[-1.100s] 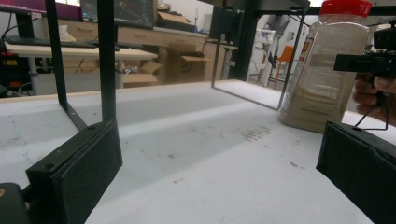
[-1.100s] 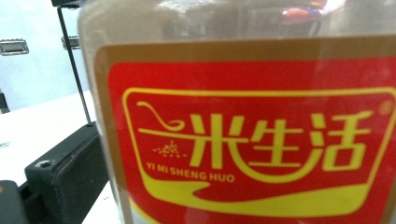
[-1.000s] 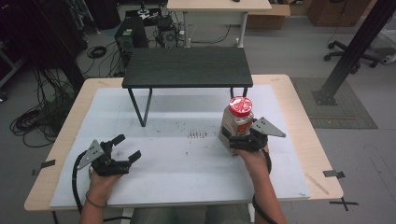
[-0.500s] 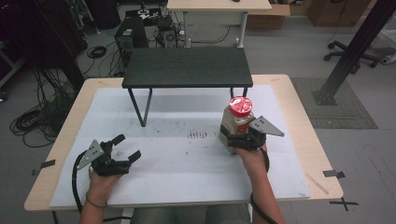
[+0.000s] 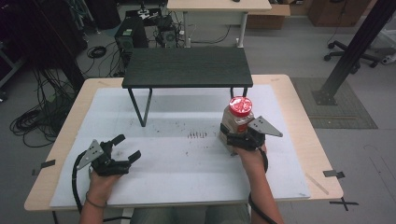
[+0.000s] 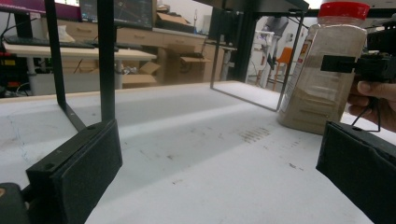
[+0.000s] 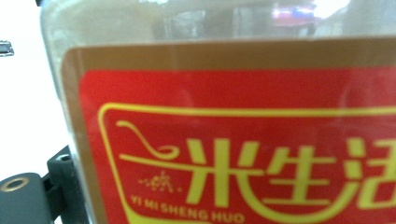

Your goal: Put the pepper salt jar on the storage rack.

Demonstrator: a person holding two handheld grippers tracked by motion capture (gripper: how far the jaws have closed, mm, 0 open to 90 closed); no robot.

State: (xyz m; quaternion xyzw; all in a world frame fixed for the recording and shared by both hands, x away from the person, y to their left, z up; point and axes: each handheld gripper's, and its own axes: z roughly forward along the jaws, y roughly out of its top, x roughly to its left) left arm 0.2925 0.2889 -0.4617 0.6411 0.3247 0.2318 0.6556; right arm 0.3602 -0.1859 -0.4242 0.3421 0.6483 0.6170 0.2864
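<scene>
white table mat carries the red-lidded seasoning jar, upright between the right gripper jaws, which have just been closing around it; left gripper jaws stand spread, empty.

Jar: clear glossy plastic, red plastic lid, glossy paper label. Beside it, white mat: matt, scuffed. Behind it, shelf: dark wood-grain top, thin metal legs.

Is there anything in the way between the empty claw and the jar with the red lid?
Nothing visible. In the left gripper view, bare white table top runs from the left gripper, jaws apart, to the jar. The black shelf stands farther back. The right gripper has been closing around the jar.
</scene>
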